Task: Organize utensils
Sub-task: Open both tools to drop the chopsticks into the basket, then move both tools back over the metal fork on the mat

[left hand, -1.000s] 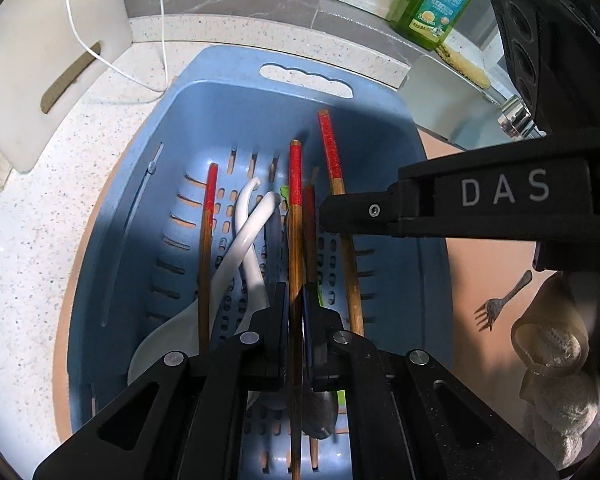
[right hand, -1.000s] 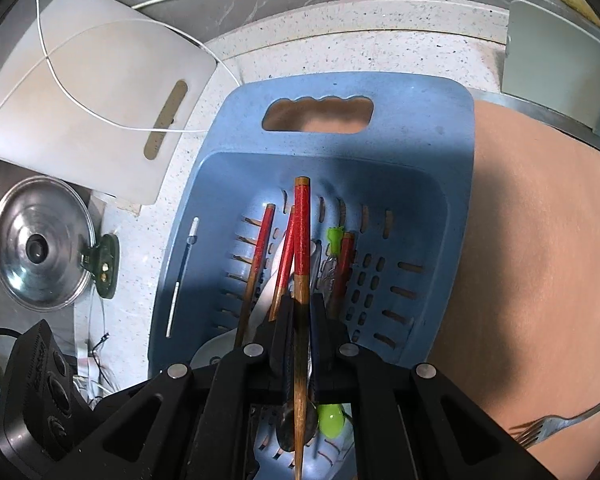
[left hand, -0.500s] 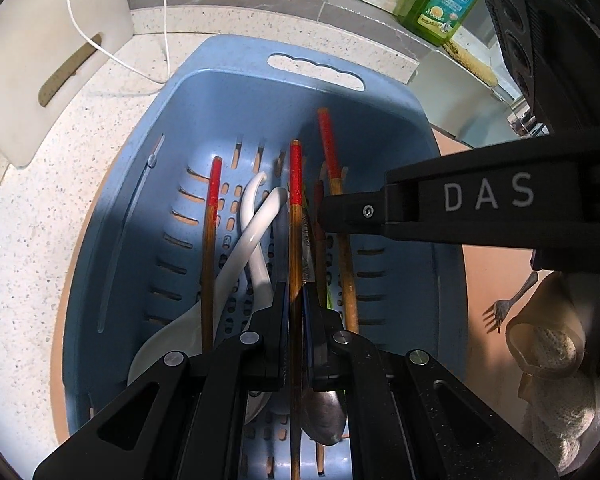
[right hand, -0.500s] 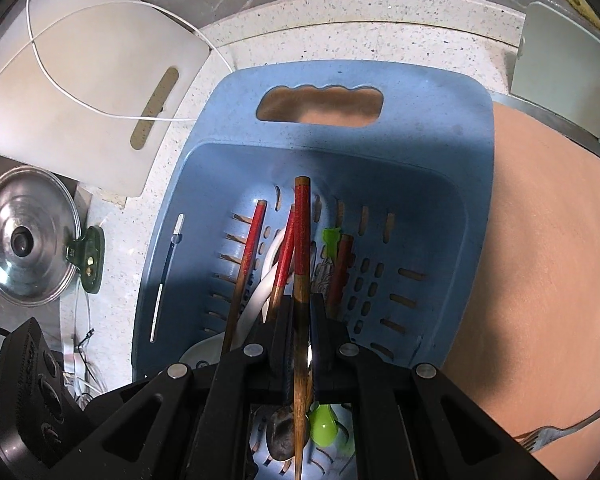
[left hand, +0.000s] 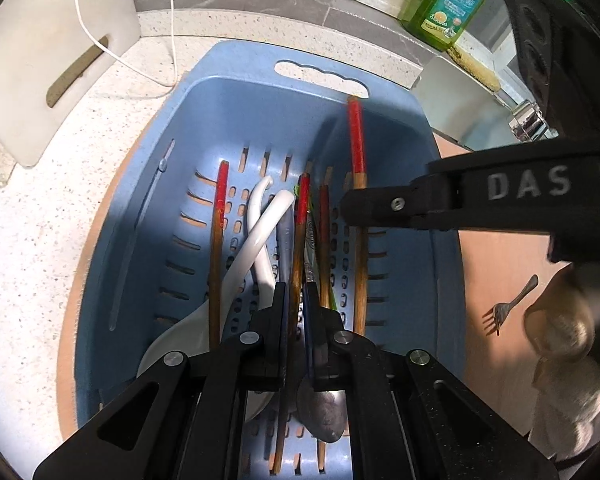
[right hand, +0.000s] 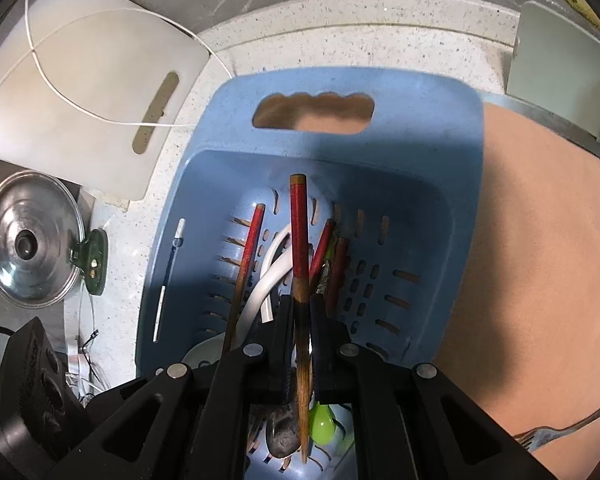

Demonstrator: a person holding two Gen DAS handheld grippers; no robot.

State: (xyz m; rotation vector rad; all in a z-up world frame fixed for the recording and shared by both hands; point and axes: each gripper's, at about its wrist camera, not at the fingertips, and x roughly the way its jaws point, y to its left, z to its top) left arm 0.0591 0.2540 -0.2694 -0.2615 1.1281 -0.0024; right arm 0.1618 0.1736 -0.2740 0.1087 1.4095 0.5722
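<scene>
A blue slotted basket (left hand: 384, 104) (right hand: 420, 128) holds several red-tipped wooden chopsticks, two white spoons (left hand: 260, 232) and a metal spoon (left hand: 322, 412). My left gripper (left hand: 296, 300) is shut on one chopstick (left hand: 298, 248), which points up the basket floor. My right gripper (right hand: 302, 312) is shut on another chopstick (right hand: 299, 232) and holds it tilted above the rest. In the left wrist view the right gripper (left hand: 352, 210) reaches in from the right with its chopstick (left hand: 357, 140) rising toward the basket's handle end. A green spoon (right hand: 322, 420) lies beneath the right gripper.
The basket sits on a peach mat (right hand: 540, 260) on a speckled counter. A white cutting board (right hand: 80, 92) with a cable leans at the left. A pot lid (right hand: 28, 244) lies farther left, and a soap bottle (left hand: 448, 4) stands behind. A fork (left hand: 508, 308) and a cloth (left hand: 560, 320) lie right.
Almost nothing. Both grippers keep hold of their chopsticks, and the right gripper with its chopstick has drifted slightly to the right in the left wrist view.
</scene>
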